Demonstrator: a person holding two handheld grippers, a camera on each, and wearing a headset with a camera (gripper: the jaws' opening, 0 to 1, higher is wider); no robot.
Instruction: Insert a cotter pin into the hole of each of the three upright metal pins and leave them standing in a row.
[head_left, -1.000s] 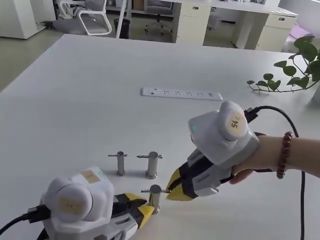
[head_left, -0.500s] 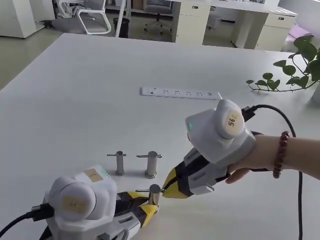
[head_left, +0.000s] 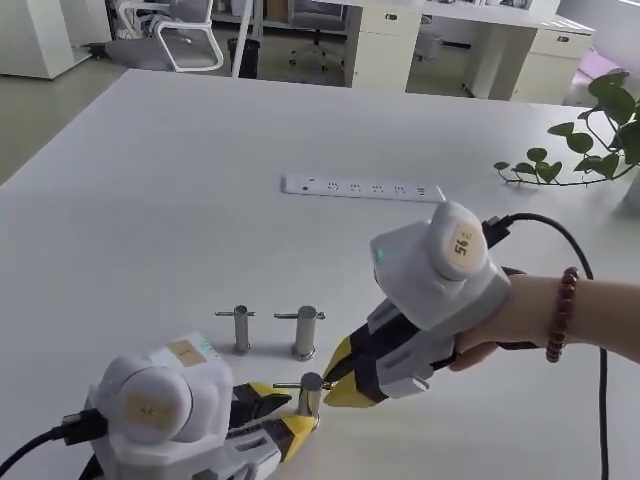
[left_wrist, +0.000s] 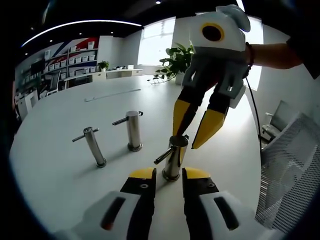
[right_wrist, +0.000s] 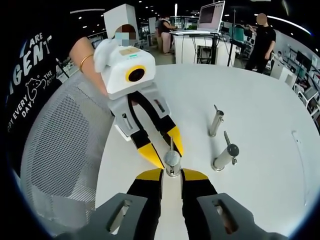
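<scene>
Three upright metal pins stand on the white table (head_left: 150, 200). The far two (head_left: 240, 328) (head_left: 306, 332) each carry a cotter pin through the head. The nearest pin (head_left: 311, 392) has a cotter pin (head_left: 287, 384) sticking out to its left. My left gripper (head_left: 300, 412) is shut on this pin's base, seen between its yellow tips in the left gripper view (left_wrist: 169, 174). My right gripper (head_left: 335, 375) is at the pin's head from the right, jaws slightly apart (left_wrist: 187, 145), nothing gripped between them (right_wrist: 172, 175).
A white power strip (head_left: 362, 187) lies further back on the table. A trailing green plant (head_left: 590, 140) sits at the right edge. The right gripper's black cable (head_left: 600, 330) loops over the table at right. Desks and chairs stand beyond the table's far edge.
My right gripper has edged left and down, closer to the nearest pin's head. The left gripper and the three pins have stayed in place.
</scene>
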